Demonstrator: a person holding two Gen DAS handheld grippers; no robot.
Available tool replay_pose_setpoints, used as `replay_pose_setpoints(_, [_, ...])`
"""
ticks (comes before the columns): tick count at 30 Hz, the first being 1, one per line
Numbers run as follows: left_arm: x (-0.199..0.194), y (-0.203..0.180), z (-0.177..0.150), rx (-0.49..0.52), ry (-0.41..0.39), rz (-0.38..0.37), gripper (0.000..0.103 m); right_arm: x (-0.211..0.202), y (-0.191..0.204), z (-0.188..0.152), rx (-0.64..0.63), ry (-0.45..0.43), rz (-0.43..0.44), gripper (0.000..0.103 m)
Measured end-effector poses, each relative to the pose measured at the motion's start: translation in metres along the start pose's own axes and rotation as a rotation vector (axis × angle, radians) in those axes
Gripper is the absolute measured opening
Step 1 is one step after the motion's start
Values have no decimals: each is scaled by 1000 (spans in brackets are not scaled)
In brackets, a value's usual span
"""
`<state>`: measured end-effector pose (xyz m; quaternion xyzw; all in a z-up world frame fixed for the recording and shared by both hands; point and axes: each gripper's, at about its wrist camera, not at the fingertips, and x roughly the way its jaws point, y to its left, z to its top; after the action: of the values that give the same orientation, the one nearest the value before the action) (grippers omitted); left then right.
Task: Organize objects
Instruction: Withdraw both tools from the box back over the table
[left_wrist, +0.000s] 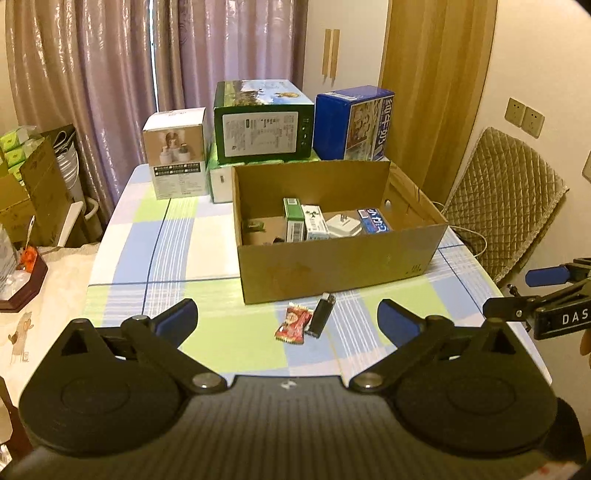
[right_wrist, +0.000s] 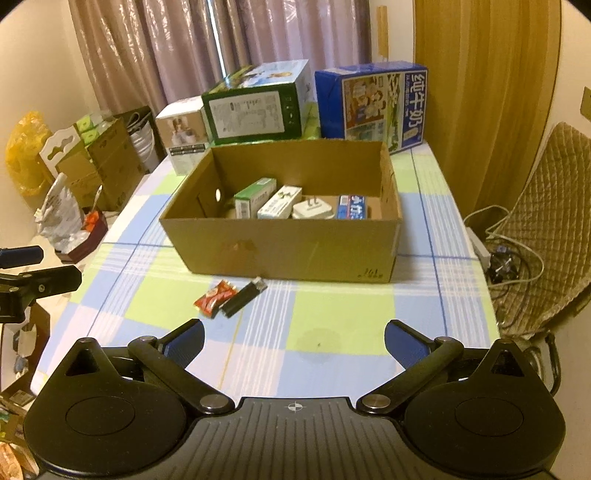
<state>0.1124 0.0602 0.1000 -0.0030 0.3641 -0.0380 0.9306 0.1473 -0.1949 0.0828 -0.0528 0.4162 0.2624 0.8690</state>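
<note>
1. The left gripper (left_wrist: 287, 320), matte black with blue ribbed pads, hangs over the table with its fingers spread wide and nothing between them.
2. The right gripper (right_wrist: 294, 339), of the same build, is likewise released and empty.
3. An open brown corrugated cardboard box (left_wrist: 332, 266) sits on the checked blue, green and white tablecloth (left_wrist: 177, 240).
4. Inside lie a green carton (left_wrist: 293, 218), a white carton (left_wrist: 314, 221), a white plug adapter (left_wrist: 343, 225) and a blue packet (left_wrist: 373, 220).
5. Just in front of the box, a crinkled red foil snack wrapper (left_wrist: 293, 323) lies touching a slim black lighter (left_wrist: 320, 313).
</note>
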Motion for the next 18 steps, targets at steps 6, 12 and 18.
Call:
replay_pose_setpoints(6, [-3, 7, -12, -27, 11, 9, 102, 1, 0, -13, 10, 16, 0, 101])
replay_pose_setpoints(12, [-2, 12, -21, -52, 36, 1, 102, 3, -1, -19, 16, 26, 0, 101])
replay_pose_setpoints(18, [0, 9, -29, -40, 44, 1, 102, 6, 0, -21, 14, 34, 3, 101])
